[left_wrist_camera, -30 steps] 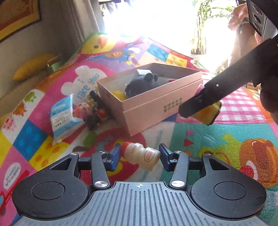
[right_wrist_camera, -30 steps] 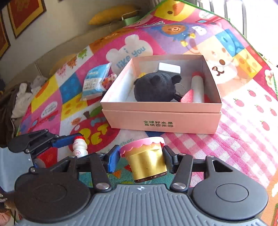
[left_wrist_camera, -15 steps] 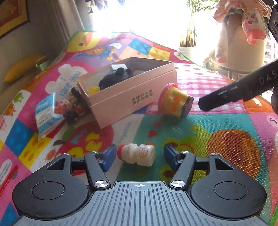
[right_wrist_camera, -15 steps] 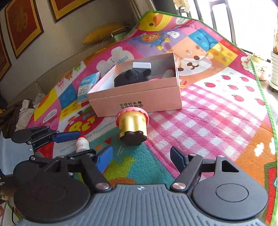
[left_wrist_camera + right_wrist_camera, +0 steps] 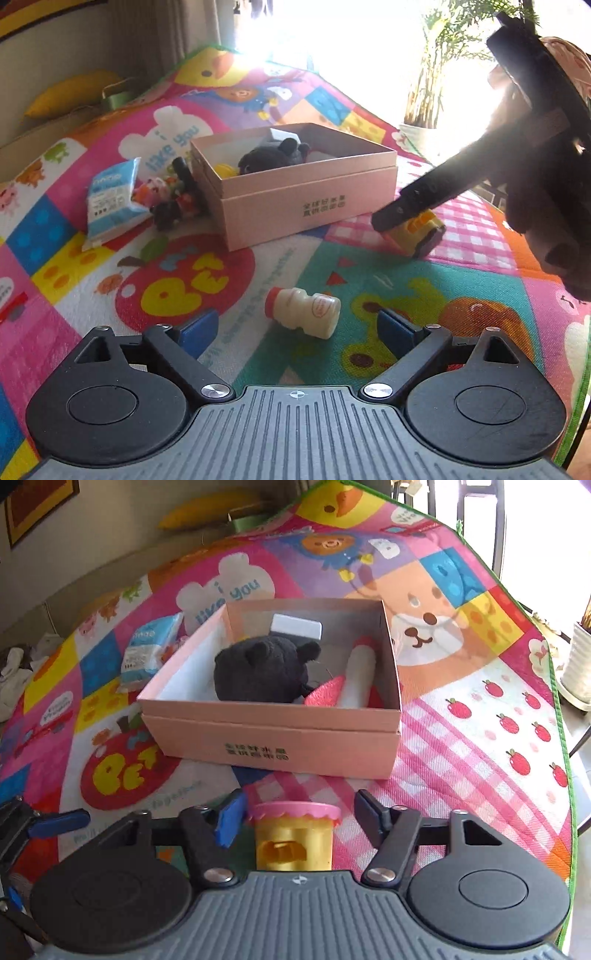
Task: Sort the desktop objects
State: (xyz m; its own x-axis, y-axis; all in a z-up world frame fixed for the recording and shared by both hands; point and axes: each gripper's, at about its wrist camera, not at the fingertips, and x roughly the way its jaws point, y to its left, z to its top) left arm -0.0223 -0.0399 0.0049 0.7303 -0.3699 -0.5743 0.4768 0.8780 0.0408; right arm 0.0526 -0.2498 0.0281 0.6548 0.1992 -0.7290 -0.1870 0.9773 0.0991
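Observation:
A small yoghurt bottle point(image 5: 303, 312) with a red cap lies on its side on the colourful play mat point(image 5: 369, 288). It sits just ahead of my left gripper point(image 5: 297, 328), whose jaws are opening wide and do not touch it. A yellow toy cup point(image 5: 293, 840) with a pink scalloped rim sits between the blue pads of my right gripper point(image 5: 297, 814). Those jaws are closing, with a gap still showing at the right pad. In the left wrist view the cup point(image 5: 413, 236) lies under the right gripper's dark finger point(image 5: 424, 195). Behind stands the open pink box point(image 5: 273, 746) holding a black plush point(image 5: 262, 668).
A blue tissue pack point(image 5: 110, 195) and small toys point(image 5: 170, 199) lie left of the box point(image 5: 306, 206). A white block point(image 5: 295, 627) and a pink-white tube point(image 5: 358, 675) are inside it. The mat's green edge point(image 5: 565, 775) and a plant pot point(image 5: 580, 672) are at the right.
My left jaws opened and let the bottle drop onto the mat. The right gripper released the cup, pulled back, then came forward so the cup sits between its narrowing jaws.

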